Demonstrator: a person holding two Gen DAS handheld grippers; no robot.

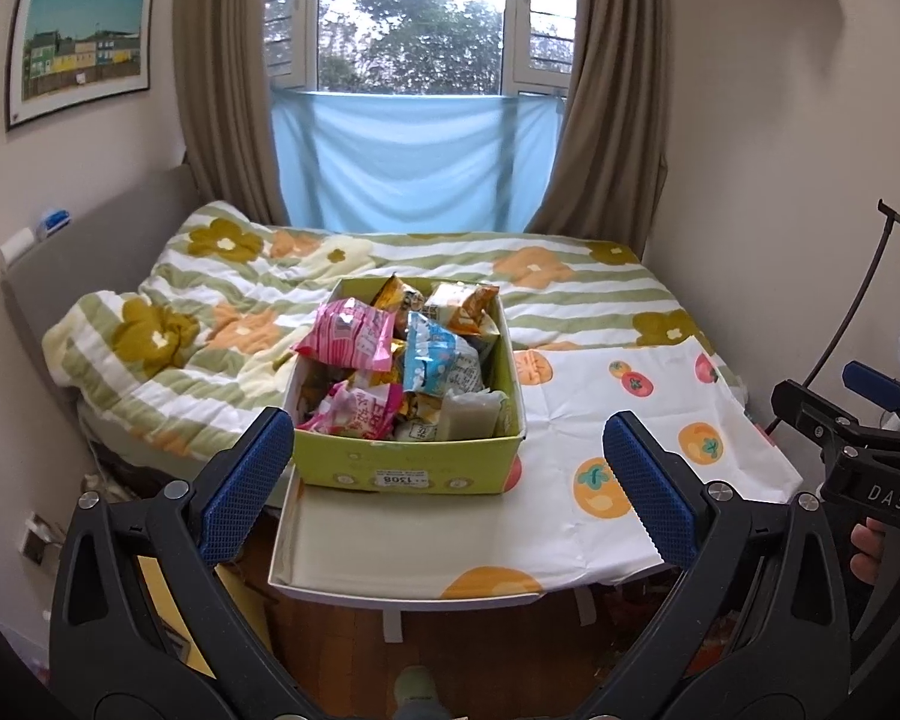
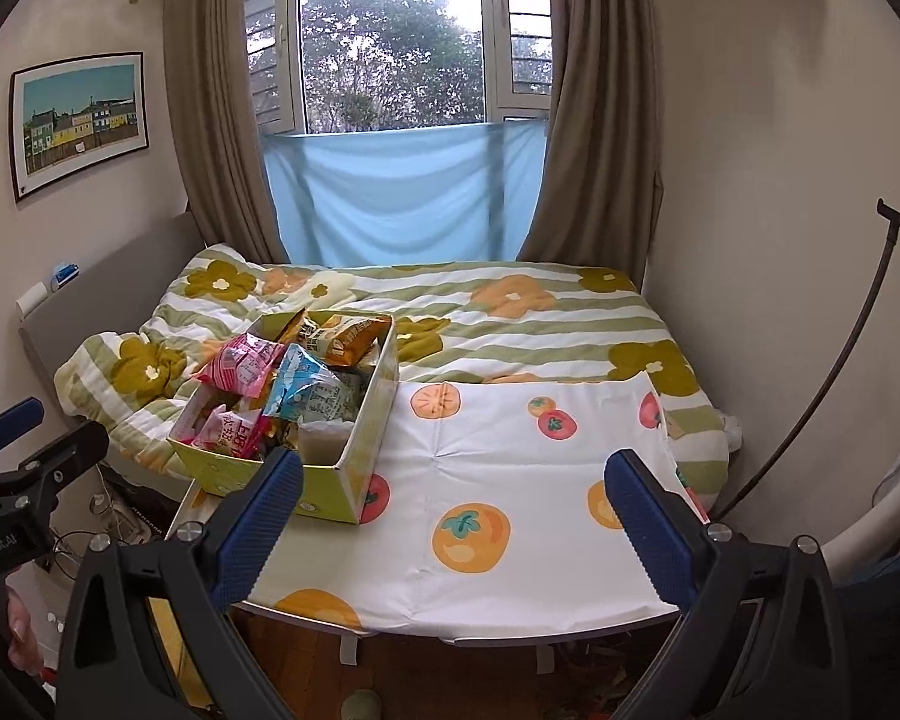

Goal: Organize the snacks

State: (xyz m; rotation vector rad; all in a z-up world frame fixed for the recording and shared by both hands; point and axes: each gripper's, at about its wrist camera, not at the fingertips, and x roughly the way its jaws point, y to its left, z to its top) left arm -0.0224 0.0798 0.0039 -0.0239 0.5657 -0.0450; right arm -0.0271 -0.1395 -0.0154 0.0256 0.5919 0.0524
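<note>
A yellow-green cardboard box (image 1: 408,468) stands on the left part of a small table (image 1: 390,576) covered by a white cloth with orange fruit prints. It holds several snack packs: a pink pack (image 1: 348,336), a blue pack (image 1: 441,360), orange packs (image 1: 465,303). The box also shows in the right wrist view (image 2: 270,480). My left gripper (image 1: 450,492) is open and empty, held in front of the box. My right gripper (image 2: 453,528) is open and empty, held before the bare cloth to the right of the box.
A bed with a green-striped flower quilt (image 1: 168,324) lies behind the table. The window with brown curtains and a blue cloth (image 1: 414,168) is at the back. Walls stand close on both sides. A black curved stand (image 2: 840,360) is at the right. Wooden floor lies below.
</note>
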